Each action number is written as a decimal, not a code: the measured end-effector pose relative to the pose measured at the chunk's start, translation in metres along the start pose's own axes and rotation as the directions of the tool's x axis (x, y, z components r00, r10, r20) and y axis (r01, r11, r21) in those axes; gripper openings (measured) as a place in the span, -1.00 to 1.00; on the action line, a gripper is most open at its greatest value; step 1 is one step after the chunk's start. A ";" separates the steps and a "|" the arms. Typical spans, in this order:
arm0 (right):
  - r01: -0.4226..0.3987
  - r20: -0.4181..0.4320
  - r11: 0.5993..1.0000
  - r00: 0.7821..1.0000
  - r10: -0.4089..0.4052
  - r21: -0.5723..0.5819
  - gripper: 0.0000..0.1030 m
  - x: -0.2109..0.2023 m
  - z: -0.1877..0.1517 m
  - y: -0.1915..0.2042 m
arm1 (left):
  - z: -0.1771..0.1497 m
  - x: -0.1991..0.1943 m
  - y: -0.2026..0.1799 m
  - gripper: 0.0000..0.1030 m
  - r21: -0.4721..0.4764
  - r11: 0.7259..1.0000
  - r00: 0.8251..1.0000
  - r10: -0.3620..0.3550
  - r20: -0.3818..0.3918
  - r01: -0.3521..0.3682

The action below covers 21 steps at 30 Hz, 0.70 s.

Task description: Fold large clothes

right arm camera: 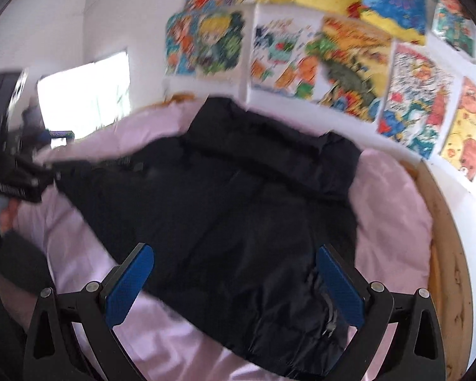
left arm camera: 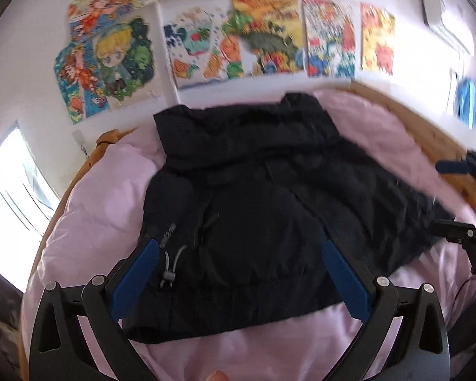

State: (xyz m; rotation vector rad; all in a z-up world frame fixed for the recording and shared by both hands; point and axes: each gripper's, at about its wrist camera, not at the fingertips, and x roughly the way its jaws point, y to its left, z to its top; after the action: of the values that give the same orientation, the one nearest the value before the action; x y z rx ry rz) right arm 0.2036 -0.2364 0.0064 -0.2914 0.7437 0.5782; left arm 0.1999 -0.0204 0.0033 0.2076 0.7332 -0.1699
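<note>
Two claws hover over one black jacket, and neither has hold of it. From the left wrist view, the left claw [left arm camera: 239, 265] stands released, its blue pads spread wide above the near hem of the black jacket [left arm camera: 254, 197], which lies flat on the pink bedding [left arm camera: 89, 216] of a wooden-framed bed [left arm camera: 428, 127] with its collar end toward the far wall and its posters [left arm camera: 238, 38]. A grey drawcord toggle [left arm camera: 169, 274] sits at the hem just inside the left pad. At the right edge of this view the right claw [left arm camera: 450, 203] shows beside the jacket's right side, where a flap of cloth or a sleeve spreads out toward it; motion blur makes it hard to say whether it touches the fabric. From the right wrist view, the right claw [right arm camera: 234, 282] is likewise released and empty, poised over the near right part of the jacket [right arm camera: 238, 197], with the bedding [right arm camera: 390, 222] bare to the right. The left claw [right arm camera: 31, 171] appears at the left edge, blurred. Judging by the lie of the garment, the step in hand is laying out or starting a side fold; the next move calls for each claw to drop onto an edge, pinch through the puffy layers, and carry that side across toward the middle.
</note>
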 end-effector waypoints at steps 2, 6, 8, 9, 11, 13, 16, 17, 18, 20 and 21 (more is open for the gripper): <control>-0.004 -0.047 0.999 0.999 0.002 -0.043 1.00 0.014 -0.014 0.005 | -0.009 0.007 -0.006 0.97 0.051 0.999 1.000 0.019 -0.016 -0.018; -0.024 -0.133 0.991 0.991 0.006 -0.130 1.00 0.036 -0.037 0.016 | -0.024 0.021 -0.010 0.97 0.105 0.994 0.999 -0.003 -0.051 0.009; -0.028 -0.162 0.985 0.987 0.000 -0.173 1.00 0.044 -0.047 0.022 | -0.030 0.027 -0.012 0.97 0.119 0.992 0.997 -0.024 -0.074 0.032; -0.023 -0.182 0.980 0.983 -0.014 -0.198 1.00 0.048 -0.052 0.025 | -0.032 0.028 -0.014 0.97 0.123 0.992 0.996 -0.030 -0.080 0.040; -0.015 -0.215 0.971 0.976 -0.037 -0.238 1.00 0.057 -0.061 0.029 | -0.034 0.029 -0.017 0.97 0.132 0.990 0.995 -0.038 -0.088 0.050; 0.016 -0.237 0.958 0.968 -0.087 -0.287 1.00 0.067 -0.070 0.032 | -0.036 0.029 -0.018 0.97 0.141 0.989 0.995 -0.041 -0.088 0.053; 0.084 -0.238 0.929 0.955 -0.179 -0.361 1.00 0.077 -0.080 0.035 | -0.038 0.028 -0.018 0.97 0.146 0.988 0.996 -0.043 -0.084 0.055; 0.110 -0.232 0.917 0.950 -0.211 -0.382 1.00 0.080 -0.082 0.036 | -0.037 0.028 -0.017 0.97 0.144 0.988 0.995 -0.048 -0.085 0.060; 0.133 -0.225 0.907 0.945 -0.238 -0.399 1.00 0.082 -0.084 0.036 | -0.037 0.029 -0.016 0.97 0.140 0.988 0.995 -0.053 -0.087 0.065; 0.187 -0.204 0.883 0.933 -0.297 -0.430 1.00 0.086 -0.087 0.035 | -0.037 0.029 -0.015 0.97 0.133 0.988 0.994 -0.064 -0.093 0.076; 0.212 -0.191 0.871 0.927 -0.323 -0.443 1.00 0.088 -0.089 0.034 | -0.036 0.029 -0.017 0.97 0.131 0.988 0.993 -0.070 -0.096 0.082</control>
State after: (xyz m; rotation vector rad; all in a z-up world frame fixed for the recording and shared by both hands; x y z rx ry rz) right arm 0.1865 -0.2144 -0.1200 -0.8712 0.8107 0.4287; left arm 0.1941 -0.0298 -0.0445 0.3179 0.8221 -0.2843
